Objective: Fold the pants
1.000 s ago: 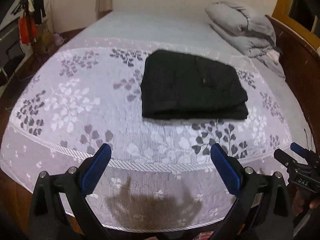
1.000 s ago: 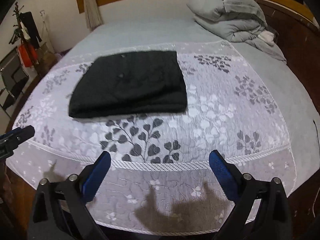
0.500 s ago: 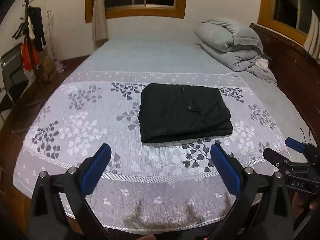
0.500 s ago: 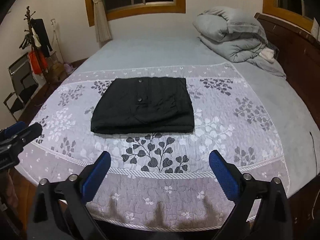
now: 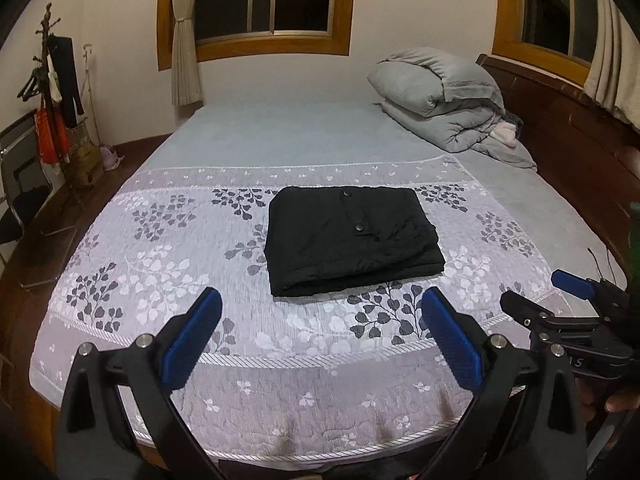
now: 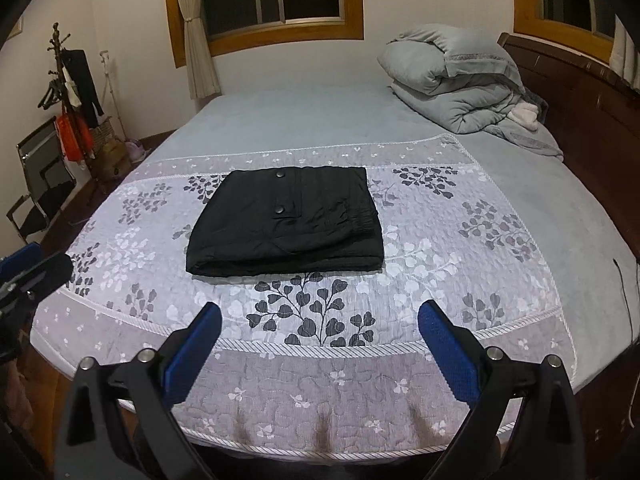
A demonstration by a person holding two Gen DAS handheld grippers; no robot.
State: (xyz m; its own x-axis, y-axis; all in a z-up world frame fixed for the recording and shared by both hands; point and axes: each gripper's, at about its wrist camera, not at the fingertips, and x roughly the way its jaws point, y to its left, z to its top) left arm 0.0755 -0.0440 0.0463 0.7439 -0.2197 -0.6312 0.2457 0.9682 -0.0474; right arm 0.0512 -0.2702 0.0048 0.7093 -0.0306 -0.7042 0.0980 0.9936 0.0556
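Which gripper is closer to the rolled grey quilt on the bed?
Right. The right gripper hangs off the bed's foot on the rolled grey quilt's side; the left gripper is farther toward the other side.

Pants on bedspread, duvet behind
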